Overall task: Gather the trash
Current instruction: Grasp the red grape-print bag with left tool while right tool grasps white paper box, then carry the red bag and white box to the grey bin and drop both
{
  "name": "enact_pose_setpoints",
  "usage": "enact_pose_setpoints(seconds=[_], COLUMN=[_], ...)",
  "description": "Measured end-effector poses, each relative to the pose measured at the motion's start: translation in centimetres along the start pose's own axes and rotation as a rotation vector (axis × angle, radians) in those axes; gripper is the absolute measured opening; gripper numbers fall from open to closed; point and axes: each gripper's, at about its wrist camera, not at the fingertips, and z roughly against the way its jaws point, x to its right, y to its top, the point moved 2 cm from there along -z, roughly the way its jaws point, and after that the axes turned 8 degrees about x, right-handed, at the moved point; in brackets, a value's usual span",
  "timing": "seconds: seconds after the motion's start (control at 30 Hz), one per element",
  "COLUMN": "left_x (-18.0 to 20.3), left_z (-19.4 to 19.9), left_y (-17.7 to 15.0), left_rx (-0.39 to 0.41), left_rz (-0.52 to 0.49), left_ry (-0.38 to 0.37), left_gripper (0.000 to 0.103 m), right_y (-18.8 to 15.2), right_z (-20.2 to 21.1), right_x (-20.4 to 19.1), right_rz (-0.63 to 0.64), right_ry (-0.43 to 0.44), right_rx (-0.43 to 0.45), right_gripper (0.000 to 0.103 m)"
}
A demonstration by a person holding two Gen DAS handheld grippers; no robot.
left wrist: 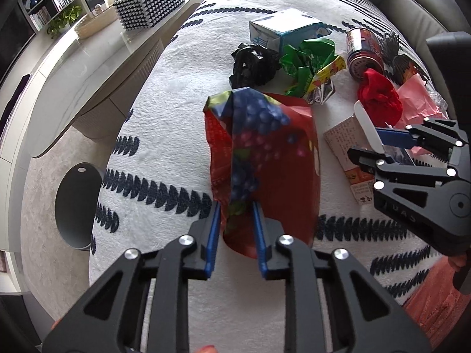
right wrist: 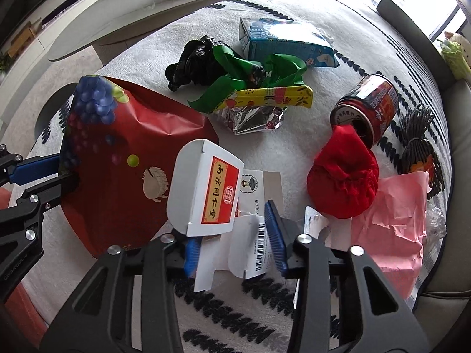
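**Bag held open, box going in**

While the left gripper [left wrist: 235, 229] pinches the rim of the red paper bag [left wrist: 265, 153], the right gripper [right wrist: 232, 247] has its fingers clamped on the white carton [right wrist: 206, 194] – just beside the bag's mouth, near edge of the rug [right wrist: 294, 309]. Bag: light, thin, creases easily, so I'd hold it by the rim. Carton: light, stiff-ish cardboard with loose flaps, likely to crush; I'd grip across the body. Counted on the rug, going outward – one red cloth wad [right wrist: 341, 182], one pink paper sheet [right wrist: 394, 229], one red can [right wrist: 368, 108] on its side, one green-yellow foil wrapper [right wrist: 259, 100], one black plastic bag [right wrist: 191, 61], one blue-white carton [right wrist: 282, 44], one dark bundle [right wrist: 418, 144] far right. Low table [left wrist: 88, 67] far left.
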Motion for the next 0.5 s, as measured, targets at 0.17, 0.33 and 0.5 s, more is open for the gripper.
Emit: enact_pose_setpoints(seconds=[0.17, 0.33, 0.5], left_x=[0.1, -0.1, -0.6], left_z=[0.2, 1.4, 3.4], left_y=[0.3, 0.3, 0.0], left_rx=[0.027, 0.048, 0.078], left_rz=[-0.002, -0.002, 0.0], left_ry=[-0.018, -0.046, -0.039], left_gripper=[0.014, 0.009, 0.006], right_y=[-0.2, -0.3, -0.5], right_z=[0.1, 1.3, 2.7], right_x=[-0.2, 0.0, 0.4], right_rz=[0.008, -0.007, -0.024], right_ry=[0.018, 0.037, 0.045], right_rx=[0.002, 0.021, 0.042], right_gripper=[0.009, 0.006, 0.006])
